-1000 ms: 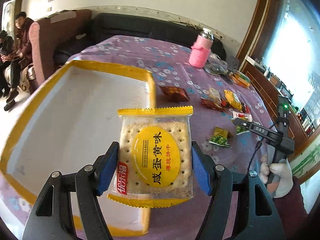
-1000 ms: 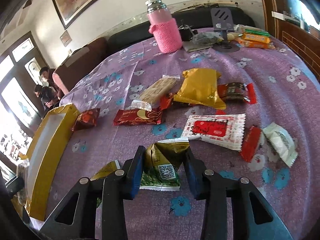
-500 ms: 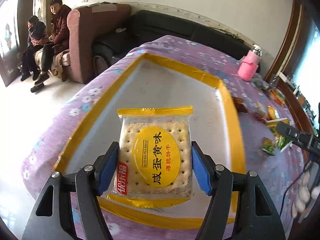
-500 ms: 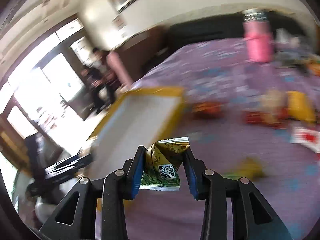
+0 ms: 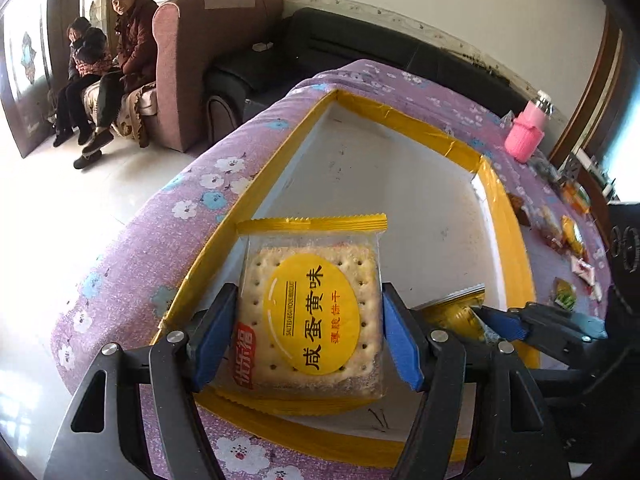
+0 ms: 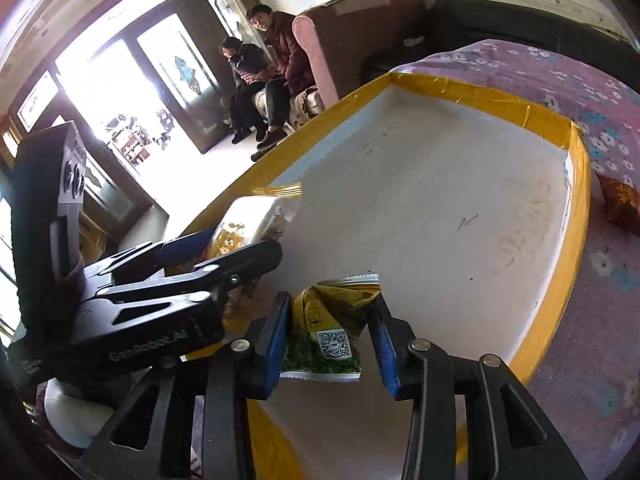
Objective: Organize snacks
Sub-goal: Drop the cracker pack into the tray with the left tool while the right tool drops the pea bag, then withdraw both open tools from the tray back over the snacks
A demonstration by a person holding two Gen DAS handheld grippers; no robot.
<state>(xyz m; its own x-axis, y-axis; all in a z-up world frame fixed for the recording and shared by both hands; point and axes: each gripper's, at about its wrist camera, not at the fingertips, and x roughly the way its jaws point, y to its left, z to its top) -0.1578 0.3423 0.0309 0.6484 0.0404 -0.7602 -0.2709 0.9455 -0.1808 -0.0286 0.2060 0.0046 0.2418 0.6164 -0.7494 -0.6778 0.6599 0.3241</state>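
Left wrist view, left to right: two people (image 5: 108, 64) are sitting on a seat by the glass door at far left, next to a brown armchair (image 5: 208, 60) and a black sofa (image 5: 352, 52). The left gripper (image 5: 310, 330) is clamping a salted egg yolk biscuit pack (image 5: 310, 308) between its blue pads (image 5: 214, 334), jaws standing fairly wide across the pack's width. The pack is hanging over the near left corner of the white tray with yellow taped rim (image 5: 404, 128), which is sitting on the purple floral tablecloth (image 5: 132, 264). Just right of it, the right gripper (image 5: 486, 322) is coming in side-on over the tray's near right part with a yellow-green wrapper in its tips. Only this view is showing the pink-sleeved bottle (image 5: 526, 136) and the loose snacks (image 5: 564, 240) scattered on the cloth beyond the tray's right rim.

Right wrist view: the left gripper (image 6: 224, 242) is showing from the side at left, biscuit pack (image 6: 248, 220) edge-on, detail washed out by window glare. The right gripper (image 6: 330, 338) is pinching a small yellow-green snack packet (image 6: 328, 336) with a QR code, jaws narrow and opening slightly, pads still on the packet. Packet is sitting above the tray (image 6: 576, 216) floor, near edge. Only this view is showing a red-brown snack (image 6: 620, 200) lying just outside the tray's right rim.
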